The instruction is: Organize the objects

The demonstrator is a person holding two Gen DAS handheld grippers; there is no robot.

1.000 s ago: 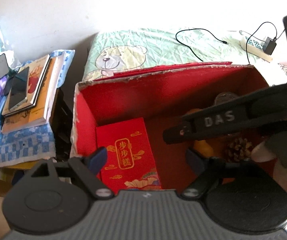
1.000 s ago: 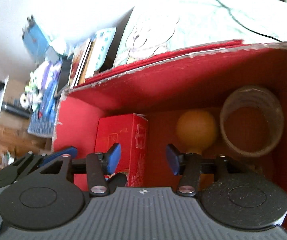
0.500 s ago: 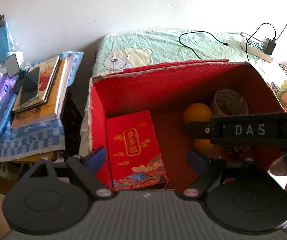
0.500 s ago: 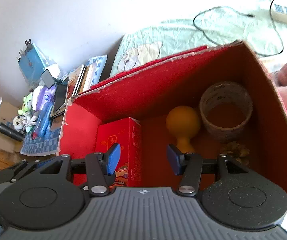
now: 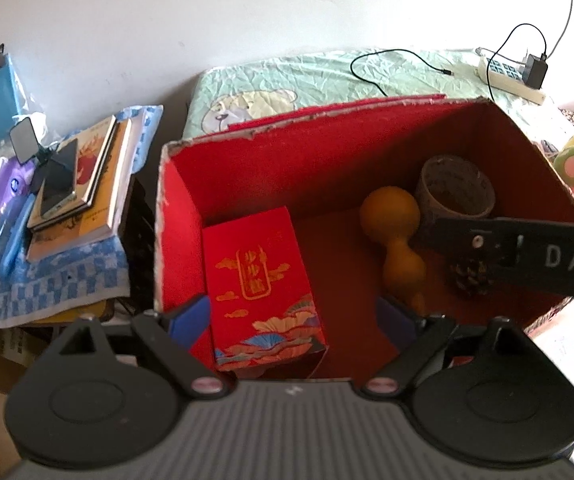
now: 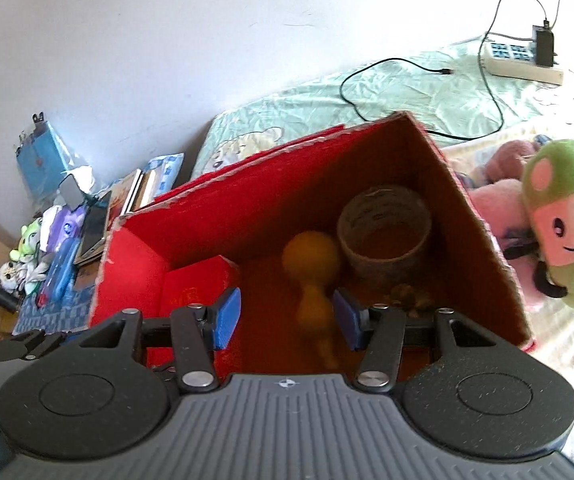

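**Both grippers empty above the red box**

The left hand-held gripper (image 5: 293, 316) hangs over the near edge of the red box (image 5: 179, 216), its blue-padded fingers spread wide with nothing between them. The right hand-held gripper (image 6: 286, 314) hovers over the same box, jaws parted too and gripping nothing; in the left wrist view its black arm crosses the box's right side.

Inside the box, a red carton with gold lettering (image 5: 261, 280) stands against the left wall. An orange gourd (image 5: 397, 232) lies near the middle — round end toward the far wall — with a roll of tape (image 5: 453, 192) just beside it in the far right corner and a small pine cone (image 5: 469, 278) nearer the front.

The box sits on a bed with a pale green bear-print sheet (image 6: 387, 92). A green-and-pink plush toy (image 6: 563, 216) lies to its right, and stacked books (image 5: 83, 188) rest on a checked cloth to its left.
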